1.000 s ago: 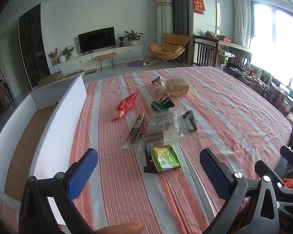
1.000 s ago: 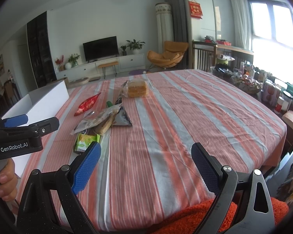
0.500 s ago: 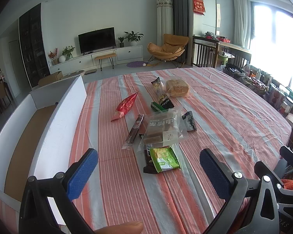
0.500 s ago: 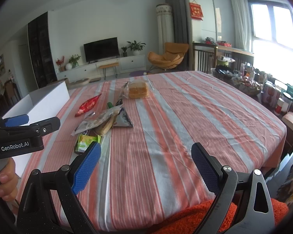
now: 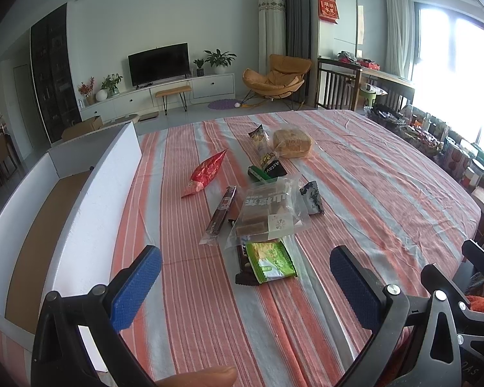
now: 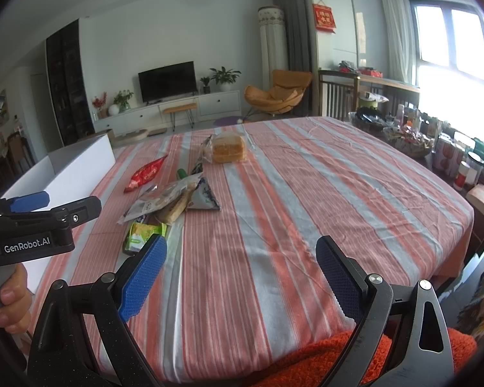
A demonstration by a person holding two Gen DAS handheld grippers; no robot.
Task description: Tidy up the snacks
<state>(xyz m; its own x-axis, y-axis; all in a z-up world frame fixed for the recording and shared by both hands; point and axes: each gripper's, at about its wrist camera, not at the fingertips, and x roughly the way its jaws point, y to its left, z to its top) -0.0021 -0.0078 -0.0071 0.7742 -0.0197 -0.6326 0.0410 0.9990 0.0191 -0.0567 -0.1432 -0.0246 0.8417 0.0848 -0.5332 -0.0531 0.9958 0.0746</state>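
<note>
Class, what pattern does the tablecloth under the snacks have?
The tablecloth has orange-red, grey and white stripes, clearest in the left wrist view.

My left gripper point(image 5: 245, 285) and right gripper point(image 6: 240, 274) are matt black plastic w/ blue pads point(image 5: 135, 287) that look rubbery, fine grid texture, plus shiny metal screws. Tablecloth point(image 5: 355, 193) is striped woven cloth, a bit creased. Box point(image 5: 93, 193) has smooth matt white walls, brown cardboard-looking floor. Snack wrappers are mostly glossy film: red packet point(image 5: 206, 174), green packet point(image 5: 271, 262), and the clear bag point(image 5: 269, 213) (see-thru plastic, paper-ish label).
</note>
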